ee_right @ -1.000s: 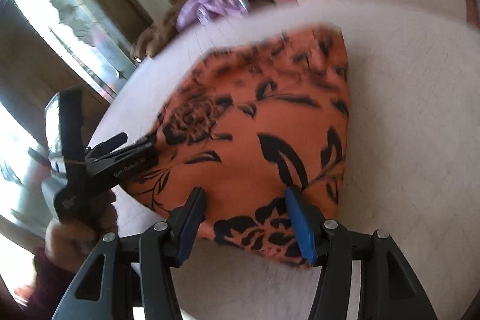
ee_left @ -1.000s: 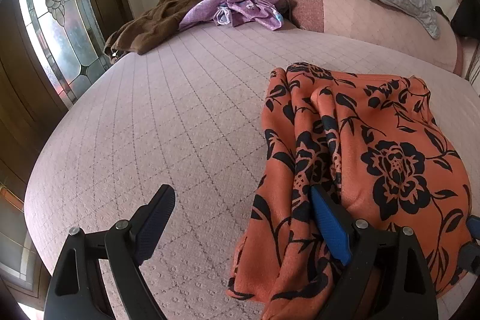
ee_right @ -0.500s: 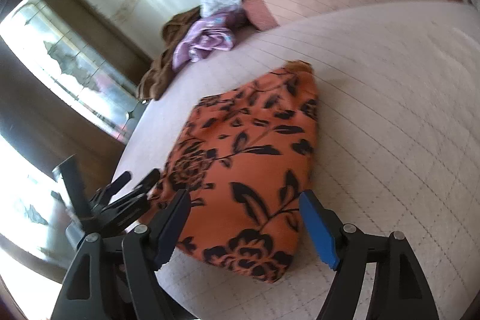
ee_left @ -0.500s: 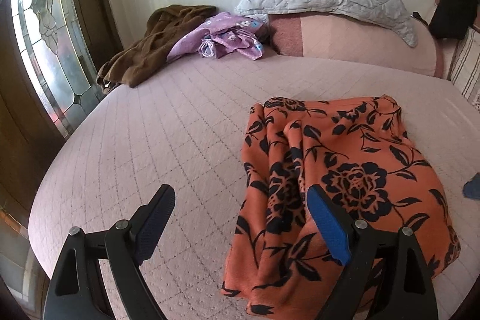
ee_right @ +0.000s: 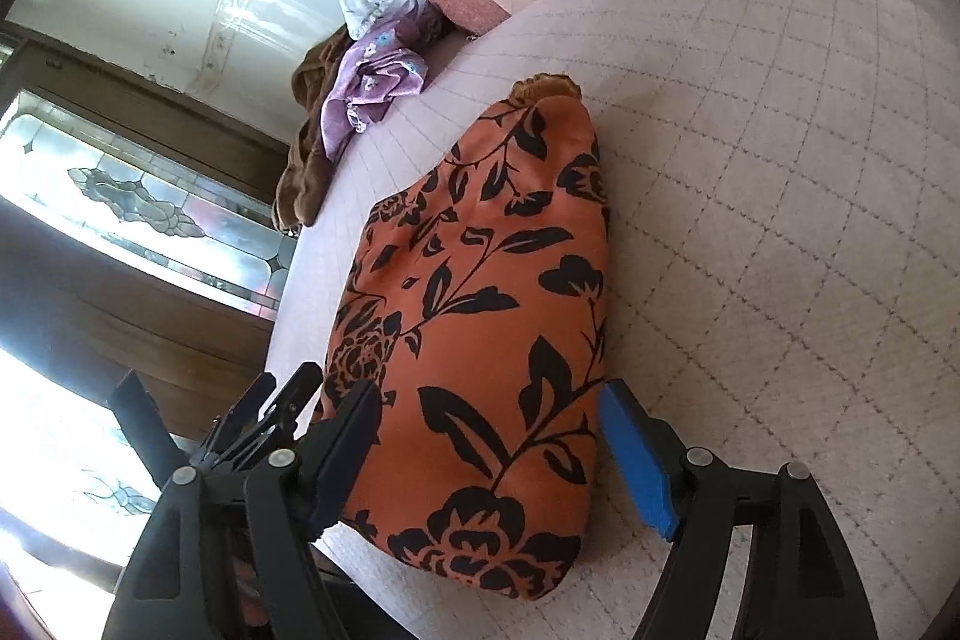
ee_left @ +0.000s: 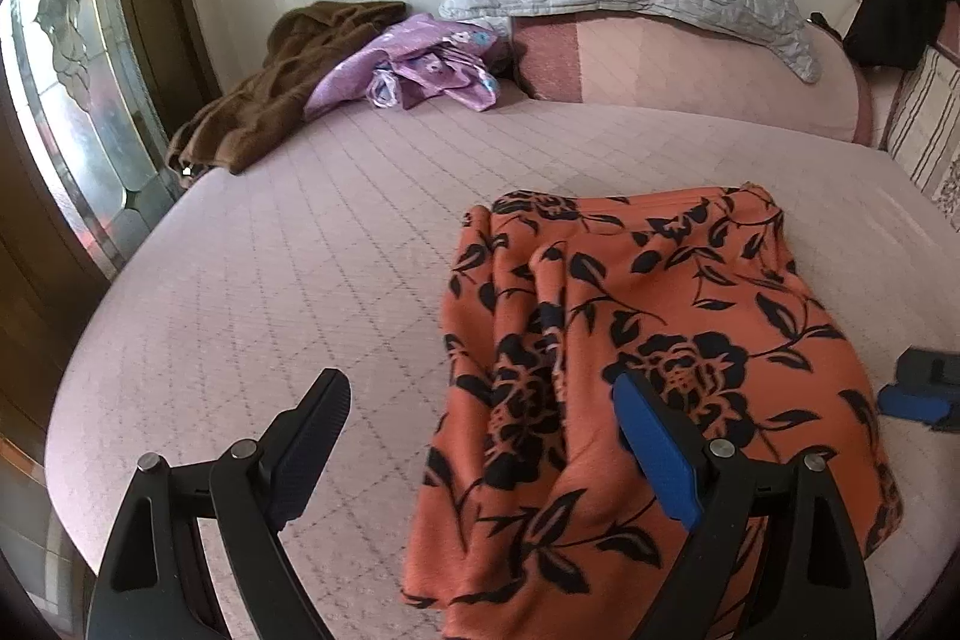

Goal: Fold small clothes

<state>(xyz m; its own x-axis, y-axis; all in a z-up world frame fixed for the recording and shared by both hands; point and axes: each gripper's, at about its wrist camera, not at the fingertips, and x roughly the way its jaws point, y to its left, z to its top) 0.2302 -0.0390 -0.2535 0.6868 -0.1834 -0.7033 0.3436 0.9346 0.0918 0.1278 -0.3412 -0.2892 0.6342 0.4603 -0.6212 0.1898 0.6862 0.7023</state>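
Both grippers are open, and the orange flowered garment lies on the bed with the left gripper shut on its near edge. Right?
Not quite. The left gripper is open too, holding nothing; the left wrist view shows its fingers spread wide above the orange flowered garment. The garment does lie on the bed, and the right gripper is open.

One second ago the left gripper (ee_left: 480, 430) was low over the orange flowered garment (ee_left: 630, 370), with its blue finger against the crumpled folds; now it has pulled back and up, and the whole cloth is visible, lying on the pink bed cover (ee_left: 300, 280). The right gripper (ee_right: 486, 436) was close above the near edge of the garment in a blurred picture; now it is higher and tilted, the picture is sharp, and the cloth lies between its spread fingers, not touched
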